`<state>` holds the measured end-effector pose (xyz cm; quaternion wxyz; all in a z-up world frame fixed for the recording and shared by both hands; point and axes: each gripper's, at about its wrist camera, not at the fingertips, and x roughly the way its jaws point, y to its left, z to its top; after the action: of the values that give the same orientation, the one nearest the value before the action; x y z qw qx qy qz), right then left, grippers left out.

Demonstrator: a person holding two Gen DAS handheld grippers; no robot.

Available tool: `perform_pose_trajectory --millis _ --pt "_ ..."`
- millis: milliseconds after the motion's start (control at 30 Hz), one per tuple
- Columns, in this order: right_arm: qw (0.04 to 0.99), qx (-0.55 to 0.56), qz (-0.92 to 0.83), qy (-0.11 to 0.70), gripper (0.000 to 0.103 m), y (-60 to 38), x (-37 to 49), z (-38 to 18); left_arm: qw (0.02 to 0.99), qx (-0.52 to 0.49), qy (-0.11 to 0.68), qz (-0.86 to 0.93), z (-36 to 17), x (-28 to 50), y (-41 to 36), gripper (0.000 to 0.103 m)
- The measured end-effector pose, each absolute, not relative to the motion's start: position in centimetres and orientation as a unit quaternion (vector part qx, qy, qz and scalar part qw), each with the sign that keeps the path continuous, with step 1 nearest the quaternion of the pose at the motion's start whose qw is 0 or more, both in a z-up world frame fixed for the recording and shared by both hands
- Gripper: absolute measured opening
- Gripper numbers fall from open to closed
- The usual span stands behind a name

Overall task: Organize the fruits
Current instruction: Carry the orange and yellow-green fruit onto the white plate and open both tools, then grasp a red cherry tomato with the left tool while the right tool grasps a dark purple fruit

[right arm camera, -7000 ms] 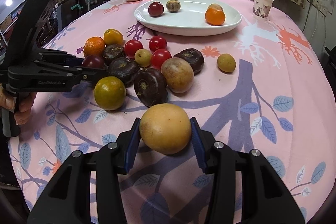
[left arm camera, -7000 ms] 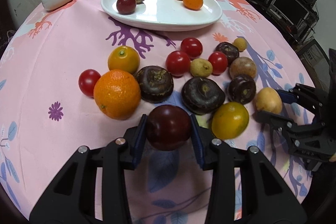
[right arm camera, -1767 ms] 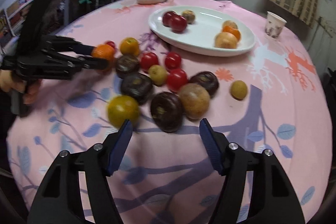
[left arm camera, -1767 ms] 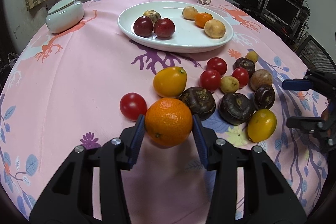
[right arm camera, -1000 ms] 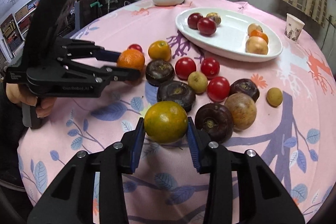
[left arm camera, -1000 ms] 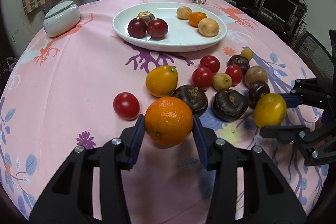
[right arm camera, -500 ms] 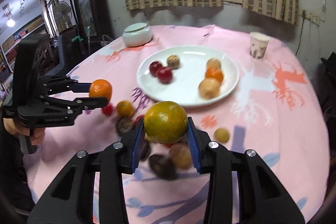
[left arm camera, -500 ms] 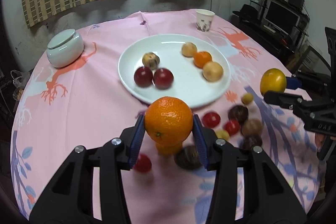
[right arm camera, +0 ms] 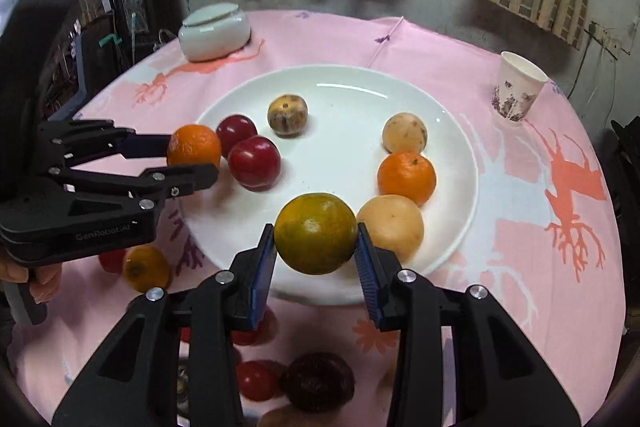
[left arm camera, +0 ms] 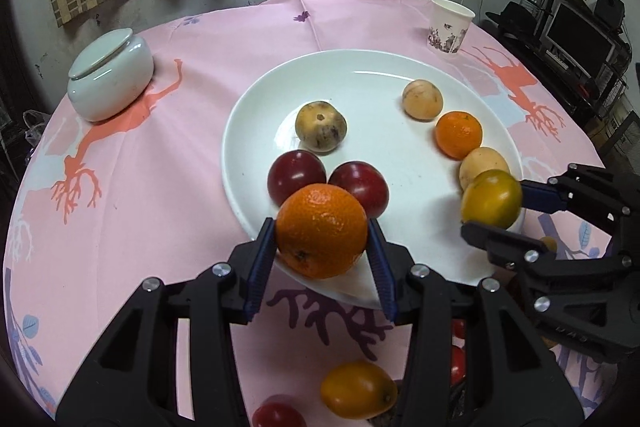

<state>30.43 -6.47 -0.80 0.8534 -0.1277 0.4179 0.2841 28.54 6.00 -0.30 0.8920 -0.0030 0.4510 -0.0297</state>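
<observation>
Orange (left arm camera: 322,229) and greenish citrus (right arm camera: 315,233) held above the white plate (right arm camera: 344,83).

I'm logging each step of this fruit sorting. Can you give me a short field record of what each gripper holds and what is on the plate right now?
left gripper: shut on the orange, held over the near edge of the white plate
right gripper: shut on the greenish-yellow citrus, held over the plate's near side
fruit lying on plate: two dark red plums, one brown speckled fruit, two tan fruits, one small orange
fruit off plate: several pieces on the pink tablecloth, near the grippers
other items: paper cup, white lidded jar
</observation>
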Motion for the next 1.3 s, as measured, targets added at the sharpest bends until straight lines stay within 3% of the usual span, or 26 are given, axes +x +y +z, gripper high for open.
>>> perform_pose_trajectory --millis 267,333,400,467,633,733,933,1033,1100,1300 --pt "0.844 -0.14 0.273 0.44 0.039 -5.0 32.2 -2.6 0.891 0.012 0.455 -0.012 -1.3 30.4 5.4 0.047" --pt "0.845 -0.137 0.261 0.445 0.041 -5.0 32.4 -2.1 0.897 0.011 0.442 -0.008 -0.6 30.1 5.4 0.056" --pt "0.848 -0.135 0.261 0.441 0.045 -5.1 32.0 -1.3 0.907 -0.002 0.42 -0.004 0.8 29.3 5.8 0.071" --pt "0.86 -0.133 0.257 0.42 0.06 -5.8 31.3 -0.3 0.916 -0.014 0.4 -0.006 2.3 28.2 6.3 0.074" --pt "0.874 -0.076 0.259 0.403 0.06 -9.4 30.0 1.9 0.919 -0.019 0.394 -0.007 4.3 25.2 7.3 0.079" --pt "0.873 -0.024 0.259 0.412 0.06 -12.2 28.8 2.4 0.922 -0.021 0.386 0.005 4.4 22.2 8.2 0.09" --pt "0.877 -0.009 0.249 0.41 0.061 -15.6 24.8 3.2 0.911 -0.005 0.411 0.016 2.5 17.3 8.4 0.091" --pt "0.885 0.009 0.247 0.395 0.075 -17.0 22.9 3.5 0.909 -0.018 0.415 0.023 2.0 15.8 8.2 0.097" --pt "0.893 0.017 0.237 0.382 0.099 -17.6 21.6 3.3 0.908 -0.014 0.416 0.037 1.6 15.3 7.7 0.098" --pt "0.904 -0.055 0.223 0.361 0.102 -16.9 20.3 0.8 0.917 0.042 0.392 0.058 -0.4 15.0 6.6 0.098"
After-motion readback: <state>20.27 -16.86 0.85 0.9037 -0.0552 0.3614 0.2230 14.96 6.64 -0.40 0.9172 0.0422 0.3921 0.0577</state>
